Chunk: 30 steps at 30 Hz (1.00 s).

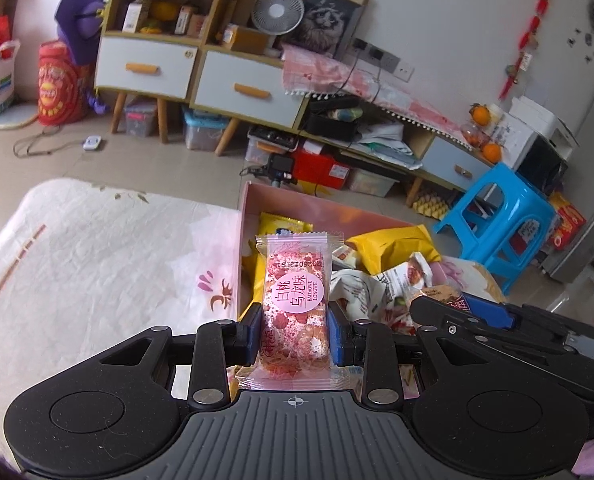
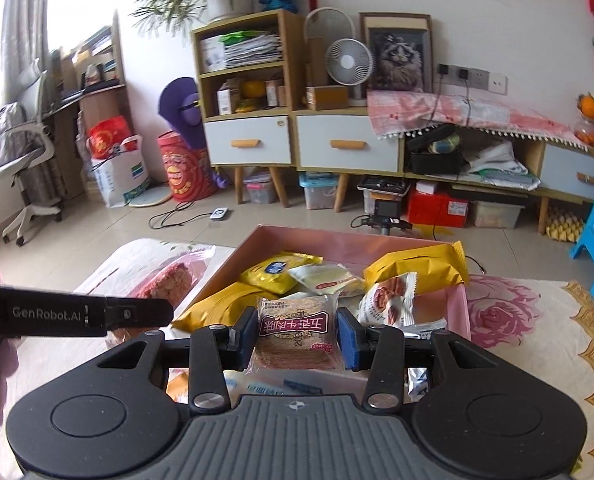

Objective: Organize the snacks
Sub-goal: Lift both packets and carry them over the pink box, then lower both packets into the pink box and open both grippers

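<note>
You have a snack in each pair of tongs above the pink box (image 2: 349,240), so judge this as the sorting step: carry each to its place without crushing it.

Counter (image 1: 77,260): covered in a soft, pale floral cloth, slightly rumpled; set things down flat or they may slide on the folds.

Pink box: rigid, straight-walled, open on top, full of loose packets. The yellow bags (image 2: 413,264) are puffy and crinkly, the white wrappers thin and slick.

Left tongs (image 1: 295,330): pinching the pink wrapped cake (image 1: 297,296) across its narrow sides, the packet standing upright over the box's left wall. Glossy clear film, crumbly block inside; keep the squeeze light.

Right tongs (image 2: 297,340): pinching the brown biscuit packet (image 2: 297,336) by its sides, over the box's near edge. Flat, square, brittle-looking; hold it level.
</note>
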### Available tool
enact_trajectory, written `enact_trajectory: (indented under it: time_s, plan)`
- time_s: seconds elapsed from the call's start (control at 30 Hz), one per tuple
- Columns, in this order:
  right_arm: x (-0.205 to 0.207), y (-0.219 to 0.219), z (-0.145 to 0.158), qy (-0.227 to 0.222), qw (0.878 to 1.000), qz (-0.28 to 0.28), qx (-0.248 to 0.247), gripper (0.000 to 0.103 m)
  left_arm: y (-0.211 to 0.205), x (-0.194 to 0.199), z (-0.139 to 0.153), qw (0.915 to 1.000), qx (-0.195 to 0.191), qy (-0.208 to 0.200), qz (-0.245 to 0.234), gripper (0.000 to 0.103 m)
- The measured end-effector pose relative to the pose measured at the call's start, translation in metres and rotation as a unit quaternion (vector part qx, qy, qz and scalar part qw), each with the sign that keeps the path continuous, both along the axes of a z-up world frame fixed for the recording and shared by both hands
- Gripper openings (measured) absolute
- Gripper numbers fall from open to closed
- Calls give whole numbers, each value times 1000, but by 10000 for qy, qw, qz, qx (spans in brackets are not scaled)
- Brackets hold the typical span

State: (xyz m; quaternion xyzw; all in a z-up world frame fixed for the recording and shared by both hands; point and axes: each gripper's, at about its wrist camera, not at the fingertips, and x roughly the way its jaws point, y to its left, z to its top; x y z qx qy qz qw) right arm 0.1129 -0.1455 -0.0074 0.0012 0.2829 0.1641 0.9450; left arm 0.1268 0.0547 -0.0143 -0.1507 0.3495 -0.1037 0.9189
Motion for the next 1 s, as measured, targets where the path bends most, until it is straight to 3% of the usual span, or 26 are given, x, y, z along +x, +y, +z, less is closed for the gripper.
enact_trajectory:
  time_s: [0.13,0.6,1.0]
  plan:
    - [11,-3,-5,102,9998,-149,67,33,-3,15,-8,9999,-72,97,52,30]
    - [40,-24,-28,590,9957,-617,359,33,-29,47,-18,9986,475,-133,-197,30]
    - [46,-27,-31,741,9935,-755,424,38,-39,64,-21,9985,478,-166,-205,32]
